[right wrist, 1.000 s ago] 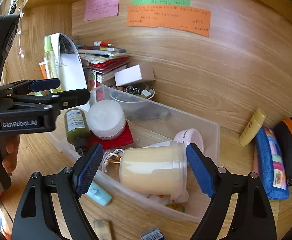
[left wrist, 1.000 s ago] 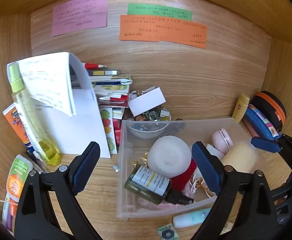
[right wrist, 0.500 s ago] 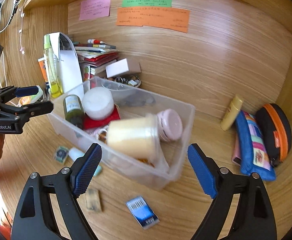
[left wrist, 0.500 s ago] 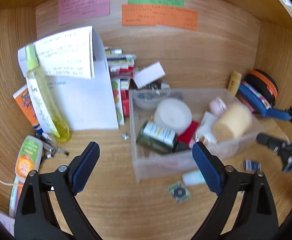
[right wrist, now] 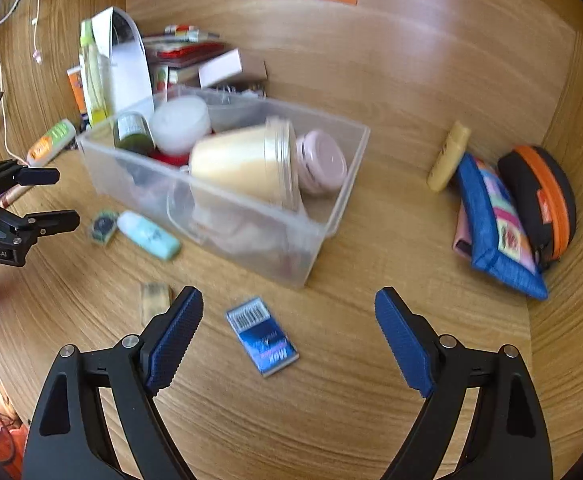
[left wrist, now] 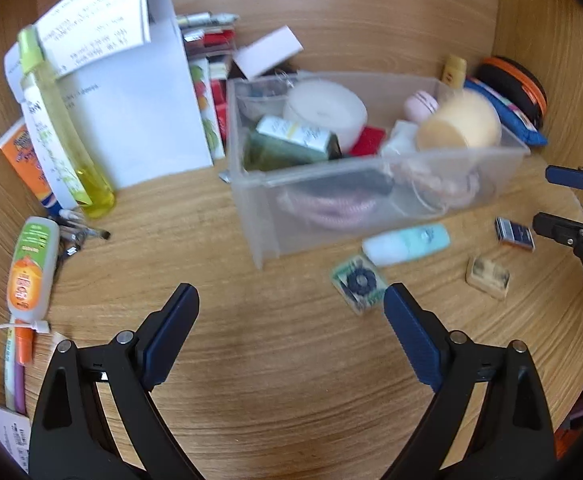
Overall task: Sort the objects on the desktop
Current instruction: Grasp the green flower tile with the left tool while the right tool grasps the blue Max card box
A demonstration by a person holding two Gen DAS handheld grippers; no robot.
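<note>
Both sets of jaws are standing wide apart and holding nothing. The left gripper (left wrist: 291, 320) is hovering over bare wooden surface (left wrist: 291, 400), and the right gripper (right wrist: 287, 320) is hanging above a small blue flat packet with a barcode (right wrist: 262, 336).

Compared with a second ago, both grippers are sitting farther back from the clear plastic storage box (left wrist: 371, 200); then they were close over its contents, with the right jaws framing the cream-coloured plastic jar (right wrist: 247, 164). That jar is now lying on its side inside the box, beside the white round tub (left wrist: 325, 106) and the green glass bottle with a pale label (left wrist: 287, 144).

The pull-back is bringing loose items on the surface into view: a mint-green squeeze tube (left wrist: 407, 239) just in front of the box, a small square patterned packet (left wrist: 358, 283) near it, and a tan rectangular block (left wrist: 487, 276).

In my judgement one placement is done and the next pick is beginning, most likely the blue packet under the right jaws.
</note>
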